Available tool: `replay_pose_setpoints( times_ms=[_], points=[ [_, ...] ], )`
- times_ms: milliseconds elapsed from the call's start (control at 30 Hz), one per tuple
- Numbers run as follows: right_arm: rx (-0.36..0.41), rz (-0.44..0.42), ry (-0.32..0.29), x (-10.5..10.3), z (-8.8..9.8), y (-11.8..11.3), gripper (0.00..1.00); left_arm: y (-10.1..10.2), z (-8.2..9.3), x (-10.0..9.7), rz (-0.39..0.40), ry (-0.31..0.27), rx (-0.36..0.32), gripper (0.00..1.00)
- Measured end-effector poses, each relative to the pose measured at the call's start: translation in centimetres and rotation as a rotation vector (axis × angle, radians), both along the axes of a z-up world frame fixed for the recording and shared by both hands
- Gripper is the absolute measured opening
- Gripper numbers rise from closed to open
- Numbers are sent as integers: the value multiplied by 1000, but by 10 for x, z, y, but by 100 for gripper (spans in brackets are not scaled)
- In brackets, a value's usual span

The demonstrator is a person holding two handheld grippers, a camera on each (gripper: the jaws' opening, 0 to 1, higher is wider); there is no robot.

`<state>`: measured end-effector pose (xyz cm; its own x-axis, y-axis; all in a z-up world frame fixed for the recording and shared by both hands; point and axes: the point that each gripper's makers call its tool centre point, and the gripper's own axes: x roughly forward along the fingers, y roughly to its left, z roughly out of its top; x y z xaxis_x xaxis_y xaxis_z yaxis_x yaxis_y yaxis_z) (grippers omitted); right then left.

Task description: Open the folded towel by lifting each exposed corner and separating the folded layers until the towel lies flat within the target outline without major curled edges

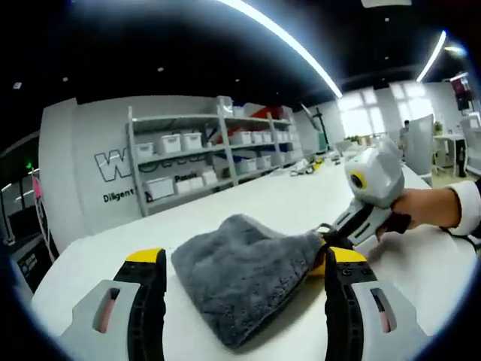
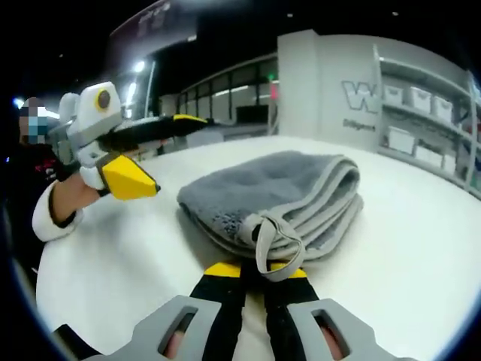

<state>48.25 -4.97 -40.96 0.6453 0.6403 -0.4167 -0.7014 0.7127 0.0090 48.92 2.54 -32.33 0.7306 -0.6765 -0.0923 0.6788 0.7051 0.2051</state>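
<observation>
Risk: right gripper [image 2: 255, 268], frame bottom, clamped on towel [image 2: 274, 199] loop [image 2: 264, 242] alone, may drag whole stack; left gripper [image 1: 244, 265] released

Bare white table [image 2: 421, 248] lies open all round the folded grey towel [image 2: 278, 199] — I could pass on any side of it. My left gripper [image 2: 161, 154] hangs over the far-left edge, apart from the towel. The shelves [image 1: 218, 147] stand well beyond the table.
</observation>
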Motion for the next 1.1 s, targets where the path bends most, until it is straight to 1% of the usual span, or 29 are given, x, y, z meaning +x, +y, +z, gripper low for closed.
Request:
replay_pose_setpoints(
  times_ms=[100,233,333,467,567,633,733,833,867,967,1067,1100],
  points=[
    [-10,-1,-4,-2,1,2,3,-1,-4,0,-7,-16,29,84],
    [-14,1,-10,-3,1,2,3,-4,-11,2,-22,12,50,84],
    [3,-2,0,-5,2,1,3,-2,-15,7,-19,2,86,83],
    [2,-4,-2,-7,2,1,3,-4,-15,3,-28,0,82,82],
    [1,-3,-1,-7,2,1,3,-6,-16,1,-31,-21,107,78],
    [1,-3,-1,-8,2,1,3,-7,-16,-1,-38,-46,123,72],
    [-2,-4,0,-8,2,0,3,-11,-17,-2,-51,-66,144,67],
    [-6,-5,0,-9,2,-1,3,-15,-21,-4,-59,-75,167,64],
    [-6,-5,1,-9,2,-2,3,-17,-24,-4,-62,-78,186,63],
    [-12,-5,3,-10,2,-3,3,-18,-29,-2,-44,-73,222,57],
    [-3,-7,6,-9,1,-4,3,-22,-31,-4,-82,-85,216,52],
    [-1,-7,8,-9,2,-4,3,-24,-32,-5,-92,-92,222,48]
  ],
)
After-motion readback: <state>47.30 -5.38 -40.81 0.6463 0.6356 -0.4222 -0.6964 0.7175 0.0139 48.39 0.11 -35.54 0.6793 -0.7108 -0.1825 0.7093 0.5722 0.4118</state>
